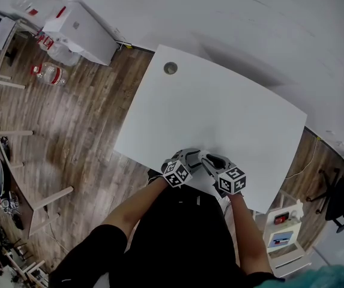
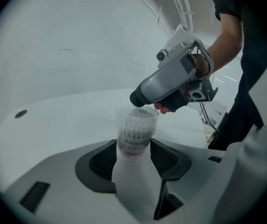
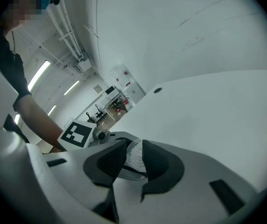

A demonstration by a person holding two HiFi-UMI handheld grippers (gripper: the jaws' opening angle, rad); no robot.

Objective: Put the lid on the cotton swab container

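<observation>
Presently we note the cotton swab container (image 2: 134,132) between the pads of the left gripper (image 2: 134,146), both pads pressed against its clear wall, so the jaws stand fairly wide but closed on it. It is a clear cylinder, roughly upright in the left gripper view, packed with cotton swabs (image 2: 137,121) whose white heads crowd up to the mouth. A white label (image 2: 134,144) with dark print wraps the lower wall, and a pink band (image 2: 132,153) shows beneath it. We see no cover seated on the rim. The right gripper (image 3: 134,143) hangs just above the mouth with its nose pointed down at it. Its jaws are partly apart and gripped on a thin clear round piece, which we take for the lid (image 3: 131,161). The white swab heads show through it in the right gripper view. From the head view both grippers meet over the near edge of the white table (image 1: 220,107), and the container is hidden under them there. We cannot tell whether its base rests on the tabletop. A small round grommet (image 1: 170,68) sits at the far corner, well apart.
</observation>
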